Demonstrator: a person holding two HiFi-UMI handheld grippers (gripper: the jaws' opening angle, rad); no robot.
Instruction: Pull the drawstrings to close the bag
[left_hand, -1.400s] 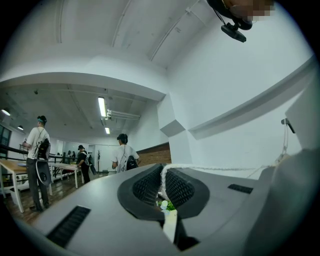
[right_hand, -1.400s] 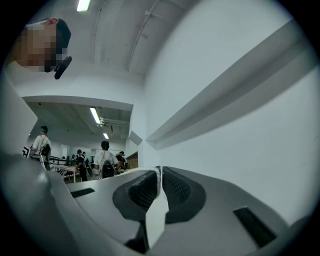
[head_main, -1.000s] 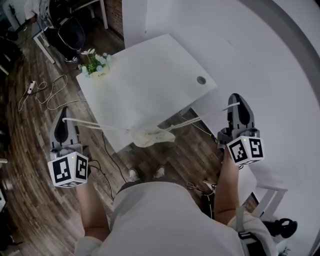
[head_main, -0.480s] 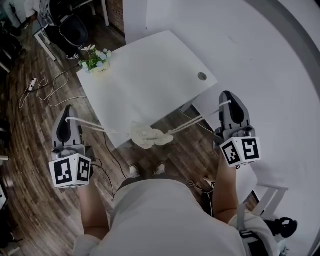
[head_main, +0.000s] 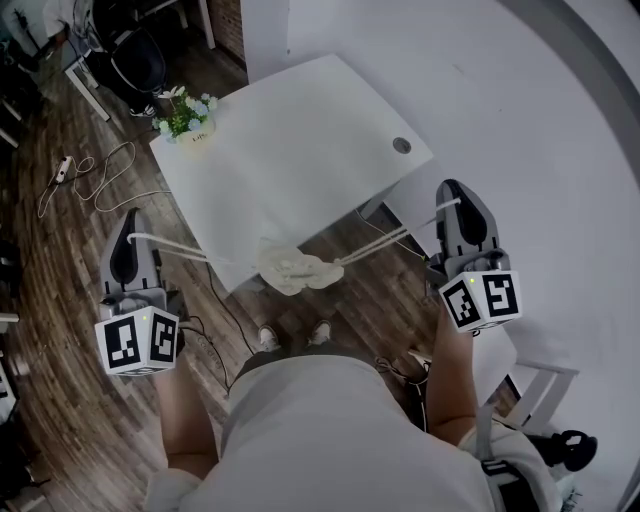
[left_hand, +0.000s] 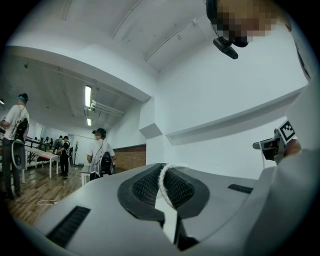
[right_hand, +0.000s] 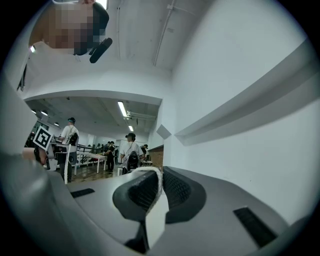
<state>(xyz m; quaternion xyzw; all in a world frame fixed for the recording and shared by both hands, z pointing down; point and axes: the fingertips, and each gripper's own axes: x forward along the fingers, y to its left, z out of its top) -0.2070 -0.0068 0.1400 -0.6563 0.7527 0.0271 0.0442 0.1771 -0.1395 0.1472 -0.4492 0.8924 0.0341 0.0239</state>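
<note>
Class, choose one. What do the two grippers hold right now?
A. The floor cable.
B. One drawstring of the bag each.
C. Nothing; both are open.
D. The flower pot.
B: the left gripper and the right gripper each pinch a drawstring between shut jaws, both running taut to the bag.

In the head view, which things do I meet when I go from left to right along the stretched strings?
left gripper → left drawstring → bag → right drawstring → right gripper
</note>
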